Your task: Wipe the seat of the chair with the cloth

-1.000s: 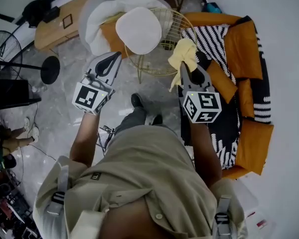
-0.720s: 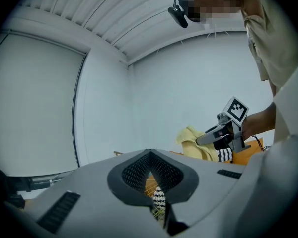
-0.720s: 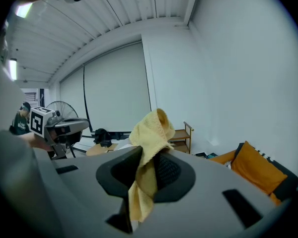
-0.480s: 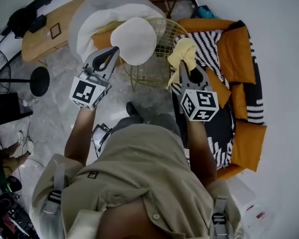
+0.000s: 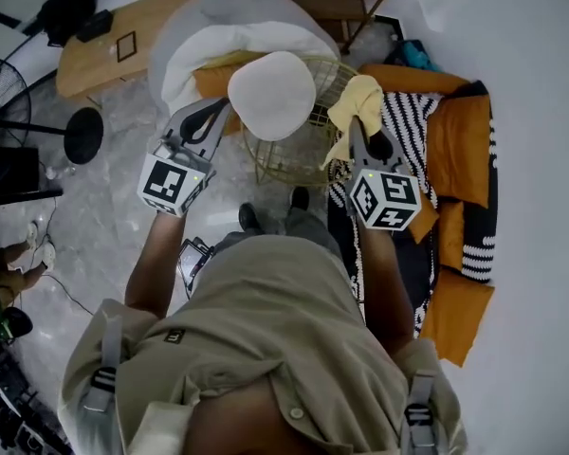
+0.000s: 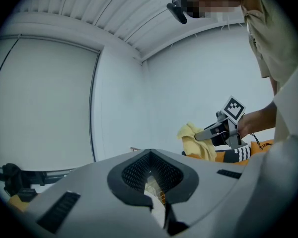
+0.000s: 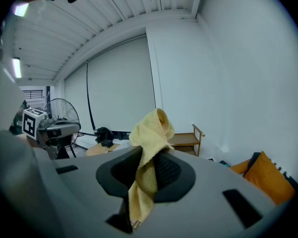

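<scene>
Yellow cloth (image 5: 354, 102): bunched and pinched in the right gripper (image 5: 358, 129), with a loose fold standing up past the tips and a tail hanging behind them; probably held this way so a soft wad leads onto the seat and no hard part meets it
Right fingers (image 7: 171, 170): closed tight on the cloth, which fills the narrow gap between them; nothing else is in the hold
Left gripper (image 5: 220, 108): tips closed together on nothing, leaving only the drop-shaped hollow behind them; it hangs over the near left edge of the chair, probably kept free to steady the frame or just to stay out of the way
Chair (image 5: 289, 164): gold wire basket frame on the grey floor (image 5: 123, 207), straight ahead of the person, between the two grippers
Seat (image 5: 272, 93): round white pad lying in the wire basket, bare on top
Cloth to seat: the cloth is in the air just beside the chair's right rim, apart from the pad, so wiping looks not yet begun
Seat to fingers: the pad lies between the two pairs of fingers, nearer the left tips in the head view; a bit of white pad and gold wire shows through the left hollow
Next move: the right gripper would need to come in leftward and down to lay the wad on the pad
Sofa (image 5: 460, 150): orange cushions and a striped blanket just beside the right gripper, near enough that the cloth's tail could brush them
</scene>
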A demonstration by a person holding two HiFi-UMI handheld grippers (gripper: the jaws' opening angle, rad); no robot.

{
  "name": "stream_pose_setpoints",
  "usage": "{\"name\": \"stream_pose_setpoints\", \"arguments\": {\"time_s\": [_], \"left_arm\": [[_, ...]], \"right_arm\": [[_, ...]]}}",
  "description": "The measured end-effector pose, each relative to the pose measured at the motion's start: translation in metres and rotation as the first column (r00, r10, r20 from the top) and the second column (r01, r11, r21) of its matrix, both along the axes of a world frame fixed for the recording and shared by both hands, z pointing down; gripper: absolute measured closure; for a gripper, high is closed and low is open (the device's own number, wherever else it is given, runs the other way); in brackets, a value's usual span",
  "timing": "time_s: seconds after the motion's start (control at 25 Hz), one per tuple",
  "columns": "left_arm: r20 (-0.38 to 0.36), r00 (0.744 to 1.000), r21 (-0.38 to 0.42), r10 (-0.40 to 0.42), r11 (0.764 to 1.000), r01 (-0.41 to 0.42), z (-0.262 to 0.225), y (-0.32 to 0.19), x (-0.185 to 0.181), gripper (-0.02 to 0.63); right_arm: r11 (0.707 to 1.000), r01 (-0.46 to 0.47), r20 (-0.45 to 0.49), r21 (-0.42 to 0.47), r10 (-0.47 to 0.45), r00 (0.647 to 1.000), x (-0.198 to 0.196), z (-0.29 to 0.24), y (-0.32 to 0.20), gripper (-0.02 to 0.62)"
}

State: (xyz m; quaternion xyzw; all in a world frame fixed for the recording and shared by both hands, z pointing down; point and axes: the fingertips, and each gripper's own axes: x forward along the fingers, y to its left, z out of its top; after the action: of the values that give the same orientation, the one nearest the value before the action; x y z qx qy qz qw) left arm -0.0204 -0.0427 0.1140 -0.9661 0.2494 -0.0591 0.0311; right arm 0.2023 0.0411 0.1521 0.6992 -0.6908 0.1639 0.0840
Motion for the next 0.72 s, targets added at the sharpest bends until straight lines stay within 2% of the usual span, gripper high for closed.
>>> {"name": "stream_pose_setpoints", "arguments": {"time_s": [0.24, 0.52, 0.64, 0.72], "left_arm": [[-0.012, 0.994, 0.011, -0.107, 0.994, 0.108, -0.017, -0.017, 0.004, 0.591], [-0.011, 0.976, 0.011, -0.217, 0.976, 0.217, -0.002, -0.024, -0.014, 0.591], [0.010, 0.964, -0.029, -0.265, 0.964, 0.266, 0.015, -0.026, -0.027, 0.591], [0.044, 0.952, -0.091, -0.303, 0.948, 0.306, 0.034, -0.027, -0.035, 0.591]], "right_arm": [[0.994, 0.111, -0.013, 0.011, -0.111, 0.994, 0.012, -0.011, -0.048, 0.528], [0.975, 0.219, -0.035, -0.024, -0.220, 0.975, 0.005, 0.004, -0.086, 0.528], [0.968, 0.246, -0.038, -0.055, -0.249, 0.968, 0.003, 0.026, -0.104, 0.528], [0.962, 0.261, -0.035, -0.080, -0.264, 0.964, 0.001, 0.048, -0.118, 0.528]]}}
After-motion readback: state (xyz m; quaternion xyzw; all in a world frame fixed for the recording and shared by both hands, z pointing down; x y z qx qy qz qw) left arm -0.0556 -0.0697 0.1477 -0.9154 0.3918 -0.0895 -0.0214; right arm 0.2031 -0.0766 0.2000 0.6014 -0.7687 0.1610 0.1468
